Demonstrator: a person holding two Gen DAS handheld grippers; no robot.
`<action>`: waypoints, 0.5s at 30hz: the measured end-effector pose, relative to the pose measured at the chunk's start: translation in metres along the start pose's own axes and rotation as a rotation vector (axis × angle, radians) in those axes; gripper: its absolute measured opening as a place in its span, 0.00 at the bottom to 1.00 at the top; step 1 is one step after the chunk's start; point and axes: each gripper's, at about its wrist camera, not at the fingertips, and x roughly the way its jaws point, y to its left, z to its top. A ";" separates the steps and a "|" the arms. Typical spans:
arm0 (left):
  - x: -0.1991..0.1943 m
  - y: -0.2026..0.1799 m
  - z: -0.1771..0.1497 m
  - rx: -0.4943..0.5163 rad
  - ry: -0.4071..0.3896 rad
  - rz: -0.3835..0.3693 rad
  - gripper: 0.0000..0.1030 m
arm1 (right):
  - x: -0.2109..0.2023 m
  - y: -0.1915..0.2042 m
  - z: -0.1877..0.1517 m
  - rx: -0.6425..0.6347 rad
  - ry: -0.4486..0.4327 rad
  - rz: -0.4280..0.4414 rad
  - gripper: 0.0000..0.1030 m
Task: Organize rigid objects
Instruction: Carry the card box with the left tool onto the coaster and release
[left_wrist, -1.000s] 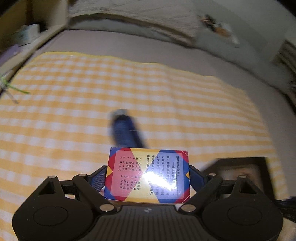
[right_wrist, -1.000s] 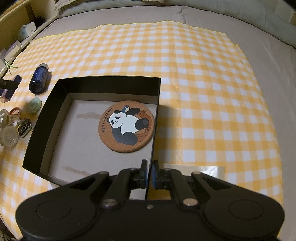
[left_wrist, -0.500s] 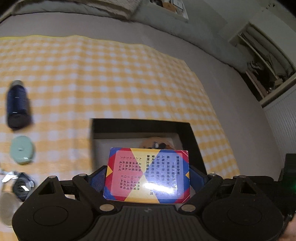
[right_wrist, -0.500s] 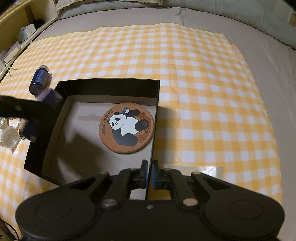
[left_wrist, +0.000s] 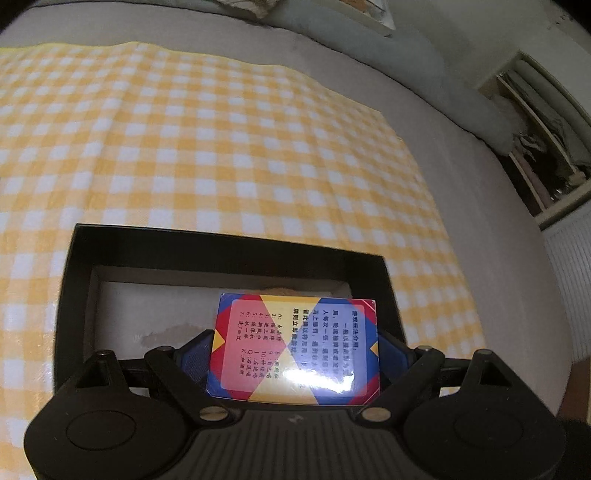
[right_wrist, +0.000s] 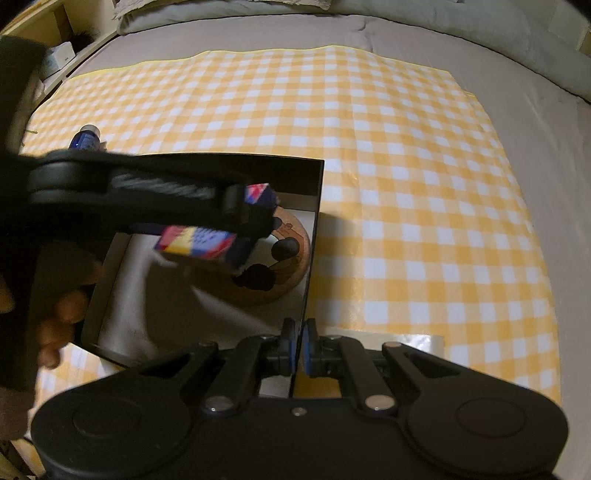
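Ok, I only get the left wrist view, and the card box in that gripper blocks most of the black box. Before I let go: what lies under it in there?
Observer: A round cork coaster lies on the floor of the black box. In the right wrist view the card box overlaps the coaster's left side.
Operator: Is anything steadying the black box?
Observer: Yes. The right gripper is shut on its right wall, close to the near corner.
Operator: Anything outside it to collect?
Observer: A blue bottle lies on the checked cloth, beyond the far left corner of the black box.
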 end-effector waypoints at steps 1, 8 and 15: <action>0.002 0.000 0.001 -0.010 -0.003 0.004 0.87 | 0.000 0.002 0.000 -0.003 0.000 0.001 0.05; 0.012 0.003 0.004 -0.026 -0.005 -0.015 0.87 | -0.001 0.002 -0.001 -0.006 -0.002 0.004 0.05; 0.017 0.005 0.008 -0.048 -0.009 -0.059 0.97 | 0.000 0.003 -0.001 -0.007 0.001 0.004 0.05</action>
